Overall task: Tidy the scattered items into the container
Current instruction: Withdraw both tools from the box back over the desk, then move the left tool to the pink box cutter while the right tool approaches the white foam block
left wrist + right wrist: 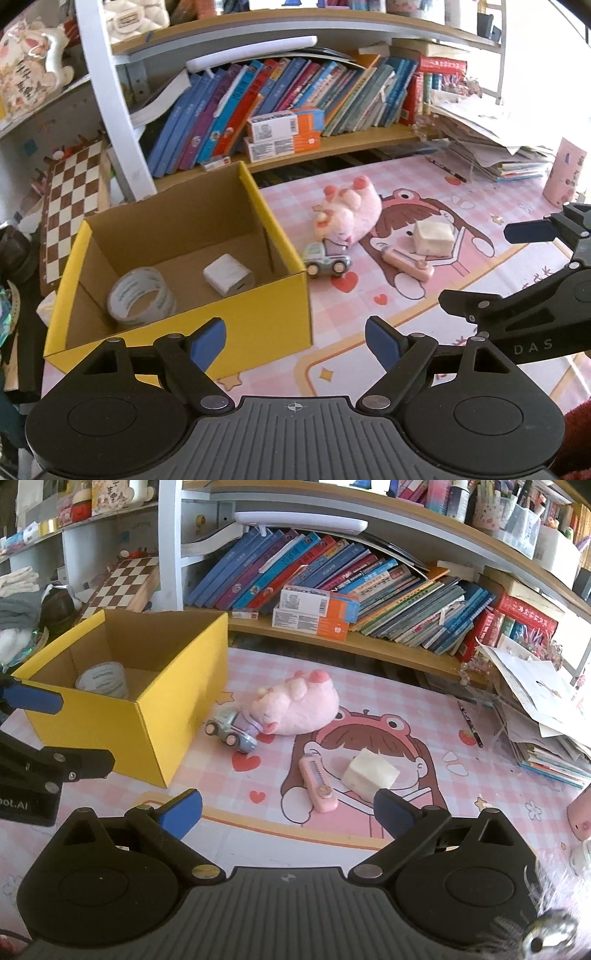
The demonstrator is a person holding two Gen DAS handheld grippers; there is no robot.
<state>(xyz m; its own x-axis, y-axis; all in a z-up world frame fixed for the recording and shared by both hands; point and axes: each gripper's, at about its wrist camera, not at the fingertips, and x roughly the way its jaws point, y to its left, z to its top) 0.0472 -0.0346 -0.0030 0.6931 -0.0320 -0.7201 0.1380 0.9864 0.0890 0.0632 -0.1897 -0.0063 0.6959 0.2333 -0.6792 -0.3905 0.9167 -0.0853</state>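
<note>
A yellow cardboard box (258, 317) stands open at the left of the pink mat; it shows in the right wrist view (110, 720) too. Inside lie a tape roll (142, 295) and a white charger block (227, 275). On the mat lie a pink plush pig (295, 707), a small toy car (231, 731), a pink flat gadget (317, 784) and a cream block (369, 773). My left gripper (295, 341) is open and empty in front of the box. My right gripper (288, 814) is open and empty, near the pink gadget and cream block.
A shelf of leaning books (332, 576) and orange-white cartons (314, 611) runs along the back. A chessboard (74, 192) leans at the left. A pile of papers (535, 709) and a pen (469, 723) lie at the right. A pink cup (565, 177) stands far right.
</note>
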